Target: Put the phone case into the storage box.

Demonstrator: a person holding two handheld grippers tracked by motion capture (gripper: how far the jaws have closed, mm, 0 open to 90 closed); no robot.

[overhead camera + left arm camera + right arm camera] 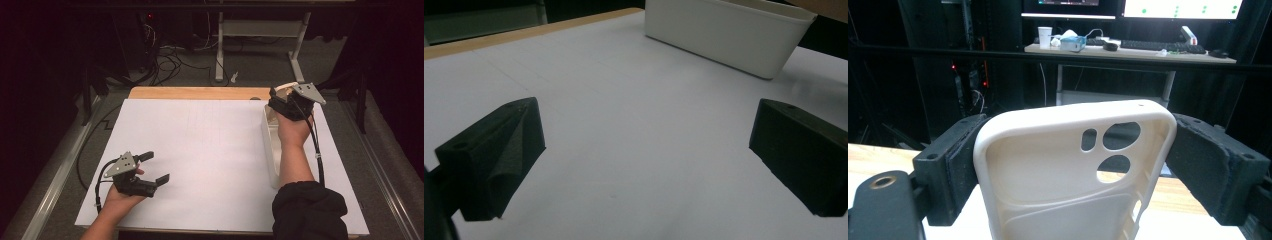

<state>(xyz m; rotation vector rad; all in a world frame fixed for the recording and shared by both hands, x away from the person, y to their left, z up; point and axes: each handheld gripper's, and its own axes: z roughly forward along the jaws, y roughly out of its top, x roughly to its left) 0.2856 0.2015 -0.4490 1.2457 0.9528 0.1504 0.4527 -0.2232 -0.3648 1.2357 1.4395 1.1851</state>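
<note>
A white sheet covers the worktop (200, 150). Near left, the left gripper (152, 167) rests with fingers (494, 155) spread wide, nothing between them. Far right, above the white bin (729, 35), the right gripper (1068, 170) clamps a cream phone case (1063, 175) upright between its fingers (955, 165).

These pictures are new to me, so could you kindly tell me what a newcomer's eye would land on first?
First, the cream phone case clamped upright in the right claw at the table's far right corner, its camera cut-outs facing the right gripper view. Next, the white bin along the right side of the white sheet. The left claw rests open and empty near the front left.
</note>
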